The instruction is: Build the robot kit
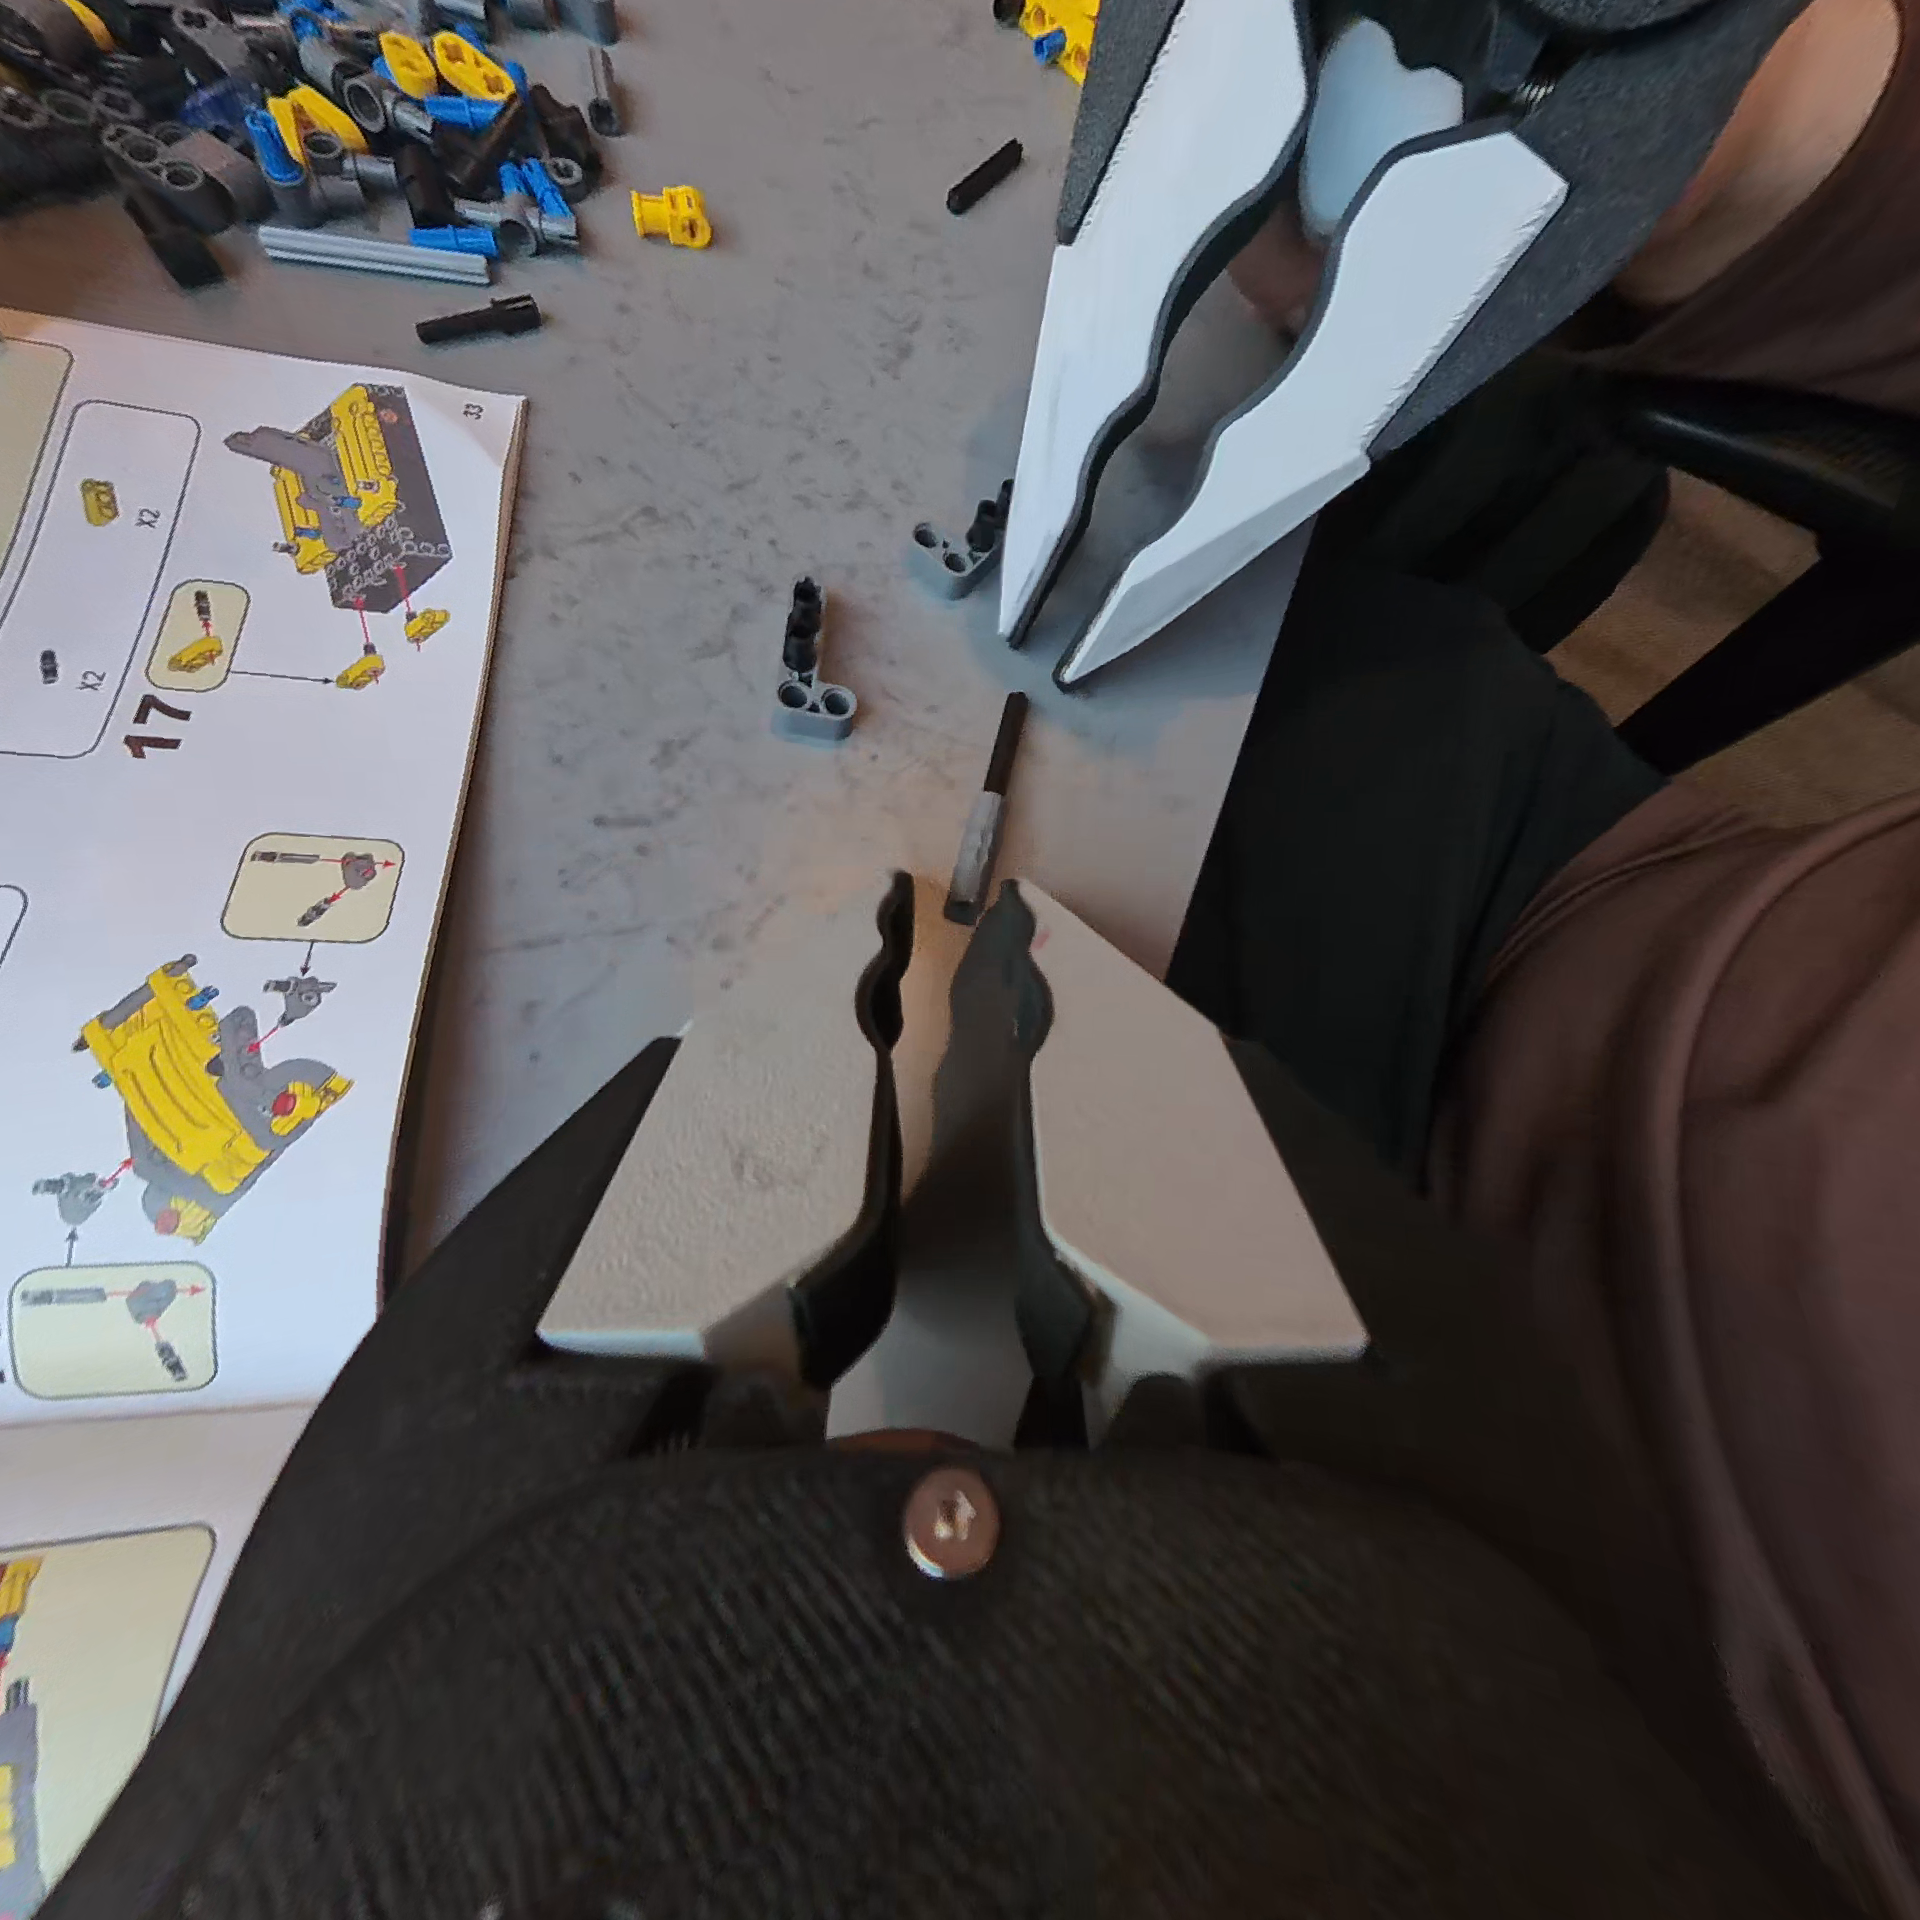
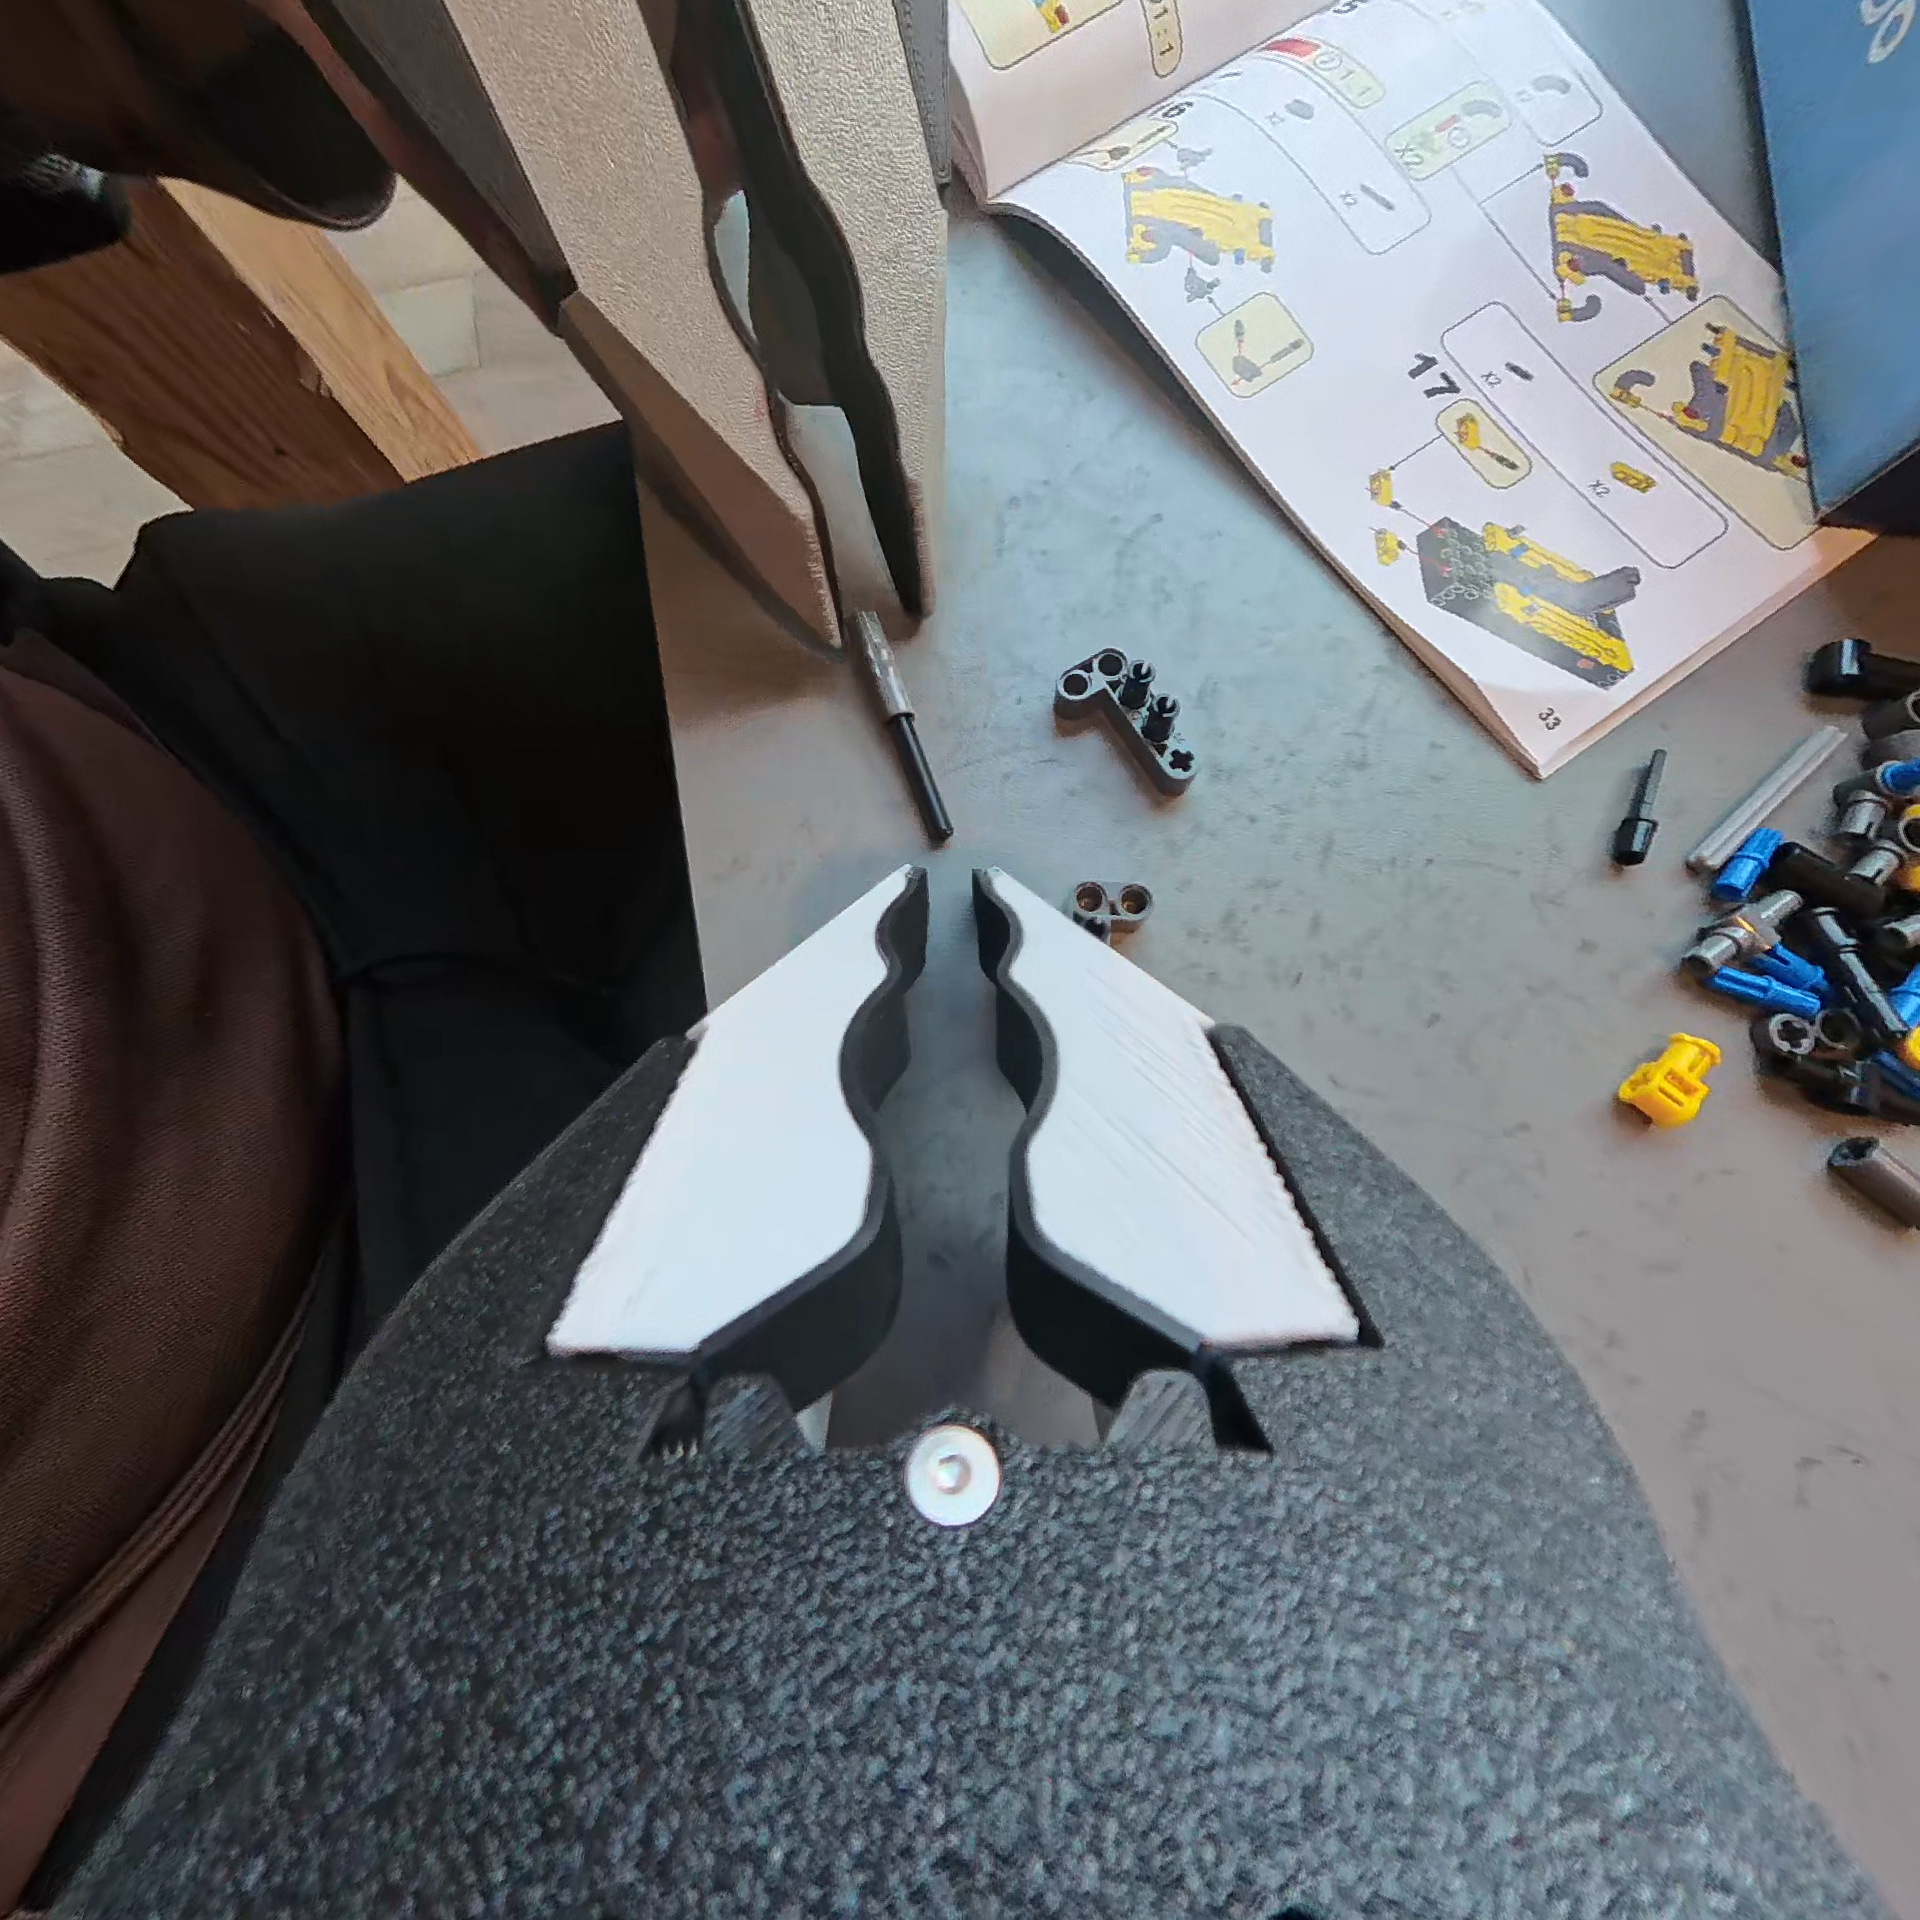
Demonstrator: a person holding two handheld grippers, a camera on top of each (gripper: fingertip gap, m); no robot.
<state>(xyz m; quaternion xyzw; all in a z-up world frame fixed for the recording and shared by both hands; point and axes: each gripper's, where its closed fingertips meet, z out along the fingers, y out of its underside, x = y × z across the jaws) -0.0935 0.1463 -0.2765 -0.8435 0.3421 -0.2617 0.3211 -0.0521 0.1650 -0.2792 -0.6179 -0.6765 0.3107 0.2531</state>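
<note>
My left gripper [image 1: 956, 891] hovers low over the grey table [image 1: 675, 468] near its edge. Its tips stand a little apart on either side of the grey-sleeved end of a black axle [image 1: 987, 810] lying on the table; the same axle [image 2: 899, 727] and gripper [image 2: 876, 623] show in the right wrist view. My right gripper [image 2: 948, 878] is empty with a narrow gap between its tips, just beyond the axle's black end. A small grey beam [image 2: 1112, 899] lies right beside its tip. A grey L-shaped beam with black pins [image 2: 1127, 722] lies between the grippers.
An open instruction booklet [image 1: 260, 831] lies to the left. A pile of black, blue and yellow pieces [image 1: 312, 114] sits at the far side, with a loose yellow piece [image 1: 673, 216] and black pin [image 1: 478, 317]. A blue box [image 2: 1849, 239] covers the booklet's corner. A person's lap borders the table edge. Left tips to right tips: about 6 cm.
</note>
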